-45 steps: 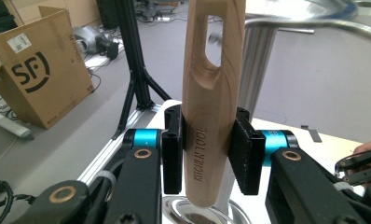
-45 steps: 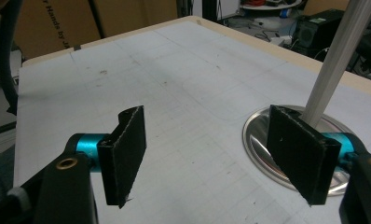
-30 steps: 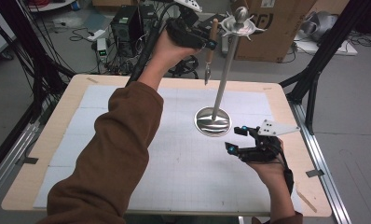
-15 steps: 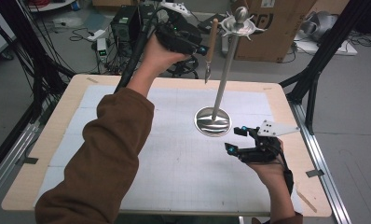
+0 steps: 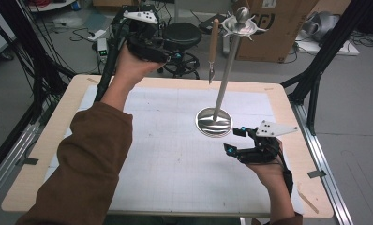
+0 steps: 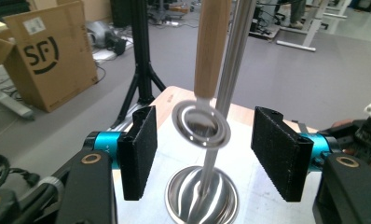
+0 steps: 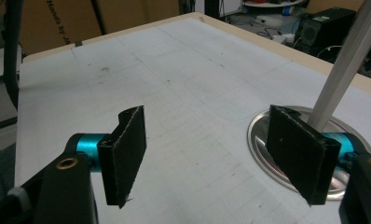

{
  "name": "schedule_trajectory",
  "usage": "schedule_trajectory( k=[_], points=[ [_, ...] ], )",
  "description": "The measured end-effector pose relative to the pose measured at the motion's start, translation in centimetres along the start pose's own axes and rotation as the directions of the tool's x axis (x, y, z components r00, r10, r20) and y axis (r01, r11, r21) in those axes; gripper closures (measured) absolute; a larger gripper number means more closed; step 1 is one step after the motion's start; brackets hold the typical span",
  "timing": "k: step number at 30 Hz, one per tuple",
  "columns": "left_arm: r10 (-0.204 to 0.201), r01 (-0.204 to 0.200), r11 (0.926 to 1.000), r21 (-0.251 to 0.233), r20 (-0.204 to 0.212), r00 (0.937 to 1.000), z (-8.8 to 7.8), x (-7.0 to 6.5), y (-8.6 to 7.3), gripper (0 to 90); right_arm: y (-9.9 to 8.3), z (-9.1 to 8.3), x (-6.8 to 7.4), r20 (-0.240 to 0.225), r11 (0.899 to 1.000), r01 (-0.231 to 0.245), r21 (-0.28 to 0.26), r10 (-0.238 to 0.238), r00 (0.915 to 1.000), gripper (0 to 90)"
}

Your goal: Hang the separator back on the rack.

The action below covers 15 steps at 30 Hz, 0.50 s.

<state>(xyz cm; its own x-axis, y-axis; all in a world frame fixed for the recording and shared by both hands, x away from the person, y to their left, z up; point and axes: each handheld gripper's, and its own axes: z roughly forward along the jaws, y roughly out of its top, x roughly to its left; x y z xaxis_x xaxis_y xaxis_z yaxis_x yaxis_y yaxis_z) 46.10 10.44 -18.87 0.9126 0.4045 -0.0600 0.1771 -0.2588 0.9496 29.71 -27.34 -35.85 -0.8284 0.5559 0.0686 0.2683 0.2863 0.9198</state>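
The wooden-handled utensil with a metal ring end (image 5: 213,49) hangs from the tall silver stand (image 5: 225,75) on the bench (image 5: 166,154). The left hand-held gripper (image 5: 168,55), jaws just opening, stands empty beside it; the right hand-held gripper (image 5: 234,140) rests open near the stand's base

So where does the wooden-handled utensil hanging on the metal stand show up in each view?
High view: the utensil hangs top centre, just left of the stand's pole.
Left gripper view: its wooden handle hangs top centre, between the open fingers.
Right gripper view: not in it.
Shared landmark: the stand's round metal base.
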Motion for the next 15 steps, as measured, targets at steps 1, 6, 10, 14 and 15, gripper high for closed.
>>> schedule_trajectory(
  k=[1,6,10,14,15],
  points=[
    [-0.002,0.002,1.0,-0.001,-0.002,1.0,-0.3,-0.1,-0.3,40.2,0.0,0.0,0.0,-0.001,1.0,0.001,0.0,-0.001,1.0,28.2],
    [-0.002,0.002,0.9998,-0.017,-0.016,0.9999,-1.8,-0.8,-1.5,37.0,0.1,0.2,0.1,-0.006,1.0,0.009,0.002,-0.009,0.9999,28.2],
    [0.003,-0.003,0.9994,-0.036,-0.014,0.9999,-2.8,-1.6,-2.5,35.0,0.1,0.3,0.2,-0.009,1.0,0.007,0.003,-0.007,0.9999,28.1],
    [0.008,-0.008,0.9991,-0.043,-0.013,0.9999,-3.8,-2.2,-3.7,34.4,0.1,0.4,0.1,-0.01,1.0,0.009,0.004,-0.009,0.9999,28.1],
    [0.005,-0.006,0.999,-0.045,-0.014,0.9999,-4.0,-2.3,-3.9,34.2,0.1,0.4,0.1,-0.011,1.0,0.012,0.001,-0.012,0.9999,28.2]
  ],
)
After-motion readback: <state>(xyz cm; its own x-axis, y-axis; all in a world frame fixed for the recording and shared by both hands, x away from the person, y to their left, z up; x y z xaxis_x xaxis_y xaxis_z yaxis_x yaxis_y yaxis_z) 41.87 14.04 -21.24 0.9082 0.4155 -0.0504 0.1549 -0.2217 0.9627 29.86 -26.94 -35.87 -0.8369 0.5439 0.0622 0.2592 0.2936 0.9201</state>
